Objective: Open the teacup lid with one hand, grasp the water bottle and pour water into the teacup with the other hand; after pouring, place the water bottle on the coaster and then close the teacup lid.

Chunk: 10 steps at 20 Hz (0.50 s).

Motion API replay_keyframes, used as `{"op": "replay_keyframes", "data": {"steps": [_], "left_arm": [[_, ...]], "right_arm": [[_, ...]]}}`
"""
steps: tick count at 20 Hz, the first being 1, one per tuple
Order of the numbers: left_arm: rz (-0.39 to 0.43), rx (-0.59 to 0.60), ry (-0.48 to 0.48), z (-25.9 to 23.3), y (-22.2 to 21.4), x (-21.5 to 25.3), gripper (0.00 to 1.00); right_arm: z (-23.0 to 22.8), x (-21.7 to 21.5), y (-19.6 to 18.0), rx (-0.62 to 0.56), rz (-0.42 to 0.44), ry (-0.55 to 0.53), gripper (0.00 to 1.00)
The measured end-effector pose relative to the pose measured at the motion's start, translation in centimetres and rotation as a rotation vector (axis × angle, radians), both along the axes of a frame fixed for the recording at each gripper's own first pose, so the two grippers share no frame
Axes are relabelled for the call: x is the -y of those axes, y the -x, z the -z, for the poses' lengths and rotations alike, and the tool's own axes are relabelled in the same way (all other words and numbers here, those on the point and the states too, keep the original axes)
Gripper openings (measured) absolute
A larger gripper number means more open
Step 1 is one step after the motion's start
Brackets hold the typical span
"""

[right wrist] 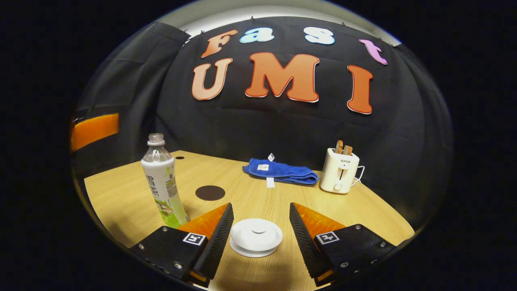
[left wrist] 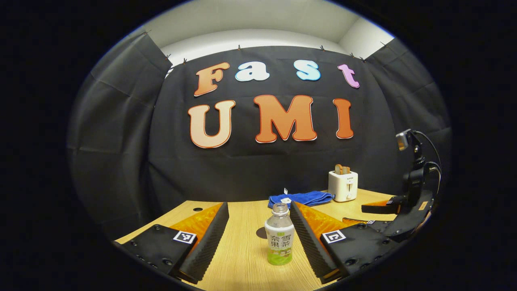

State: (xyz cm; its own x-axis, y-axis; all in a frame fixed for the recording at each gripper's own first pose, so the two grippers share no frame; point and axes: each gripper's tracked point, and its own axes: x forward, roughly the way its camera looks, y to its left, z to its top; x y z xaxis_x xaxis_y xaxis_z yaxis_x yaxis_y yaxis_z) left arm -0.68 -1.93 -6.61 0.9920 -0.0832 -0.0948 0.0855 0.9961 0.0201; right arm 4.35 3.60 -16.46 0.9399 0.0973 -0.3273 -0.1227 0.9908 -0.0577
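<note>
A clear water bottle (left wrist: 279, 238) with a green and white label and no cap stands upright on the wooden table (left wrist: 242, 258). It is between the spread fingers of my left gripper (left wrist: 259, 204), which is open and not touching it. A dark round coaster (left wrist: 261, 233) peeks out just behind it. In the right gripper view, the white lidded teacup (right wrist: 255, 237) sits between the fingers of my right gripper (right wrist: 261, 206), which is open with a gap on each side. The bottle (right wrist: 161, 182) and coaster (right wrist: 210, 192) lie to its left.
A folded blue towel (right wrist: 280, 171) and a white toaster (right wrist: 339, 171) holding toast stand at the back of the table. In the left gripper view the right gripper (left wrist: 377, 214) is off to the right, low over the table. An orange gripper finger (right wrist: 95, 129) shows at the far left.
</note>
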Motion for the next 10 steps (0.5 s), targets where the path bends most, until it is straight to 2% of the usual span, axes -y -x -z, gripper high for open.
{"op": "replay_keyframes", "data": {"steps": [3,6,8,10], "left_arm": [[-0.003,-0.020,0.007,1.1,-0.1,-0.2,0.98],[-0.007,-0.025,0.000,1.4,-0.1,-0.4,0.96],[-0.008,-0.030,0.002,1.6,-0.3,-0.5,0.96],[-0.006,-0.037,0.004,1.9,-0.3,-0.4,0.96]], "right_arm": [[1.4,-0.4,-0.8,-0.030,-0.018,0.006,0.75],[3.3,0.0,-1.6,-0.081,-0.014,0.032,0.57],[4.0,-0.1,-1.6,-0.110,-0.021,0.035,0.49],[4.3,-0.2,-1.8,-0.117,-0.033,0.050,0.49]]}}
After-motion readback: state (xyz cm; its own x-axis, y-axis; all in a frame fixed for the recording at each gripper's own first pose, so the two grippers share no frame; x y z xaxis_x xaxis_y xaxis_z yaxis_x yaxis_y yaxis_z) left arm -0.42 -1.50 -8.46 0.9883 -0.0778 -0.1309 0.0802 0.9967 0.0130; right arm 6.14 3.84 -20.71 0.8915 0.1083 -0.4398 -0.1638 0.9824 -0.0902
